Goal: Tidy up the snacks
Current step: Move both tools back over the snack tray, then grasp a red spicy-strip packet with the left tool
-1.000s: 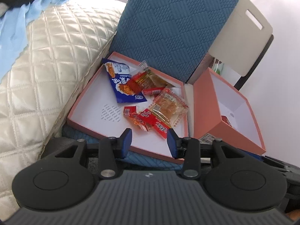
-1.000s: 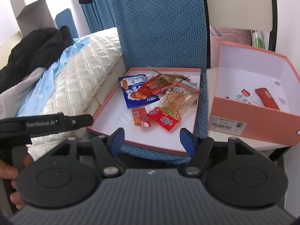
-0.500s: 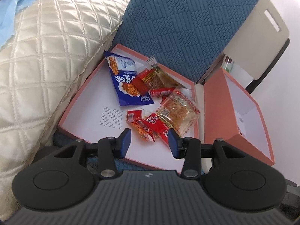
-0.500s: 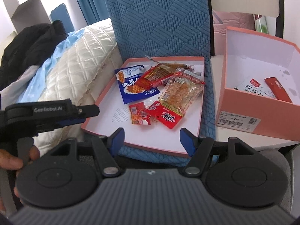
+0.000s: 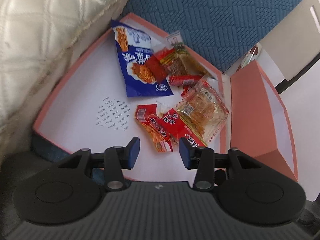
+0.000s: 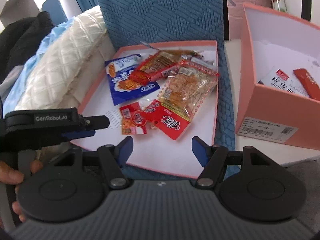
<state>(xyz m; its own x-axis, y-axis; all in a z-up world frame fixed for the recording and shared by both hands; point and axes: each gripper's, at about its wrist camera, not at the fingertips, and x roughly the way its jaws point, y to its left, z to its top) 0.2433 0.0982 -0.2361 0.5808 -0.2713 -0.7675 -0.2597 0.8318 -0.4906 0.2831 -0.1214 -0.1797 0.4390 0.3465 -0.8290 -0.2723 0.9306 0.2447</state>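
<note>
Several snack packets lie in a shallow pink box lid (image 5: 66,92) (image 6: 94,92): a blue noodle bag (image 5: 136,66) (image 6: 126,80), a small red-orange packet (image 5: 156,130) (image 6: 132,122), a red packet (image 5: 180,128) (image 6: 170,124), a clear cracker bag (image 5: 204,110) (image 6: 190,88), a red sausage (image 5: 186,80). My left gripper (image 5: 159,150) is open, empty, just above the small red-orange packet. It also shows in the right wrist view (image 6: 80,126). My right gripper (image 6: 162,150) is open and empty over the lid's near edge.
A deep pink box (image 6: 280,110) (image 5: 250,108) stands right of the lid and holds a red bar (image 6: 306,84) and a white packet (image 6: 280,80). A blue quilted chair back (image 6: 160,10) rises behind. A cream quilt (image 5: 40,40) lies on the left.
Both grippers have moved forward and down toward the lid. The left one now hovers over the small red-orange packet. Nothing was taken hold of.
</note>
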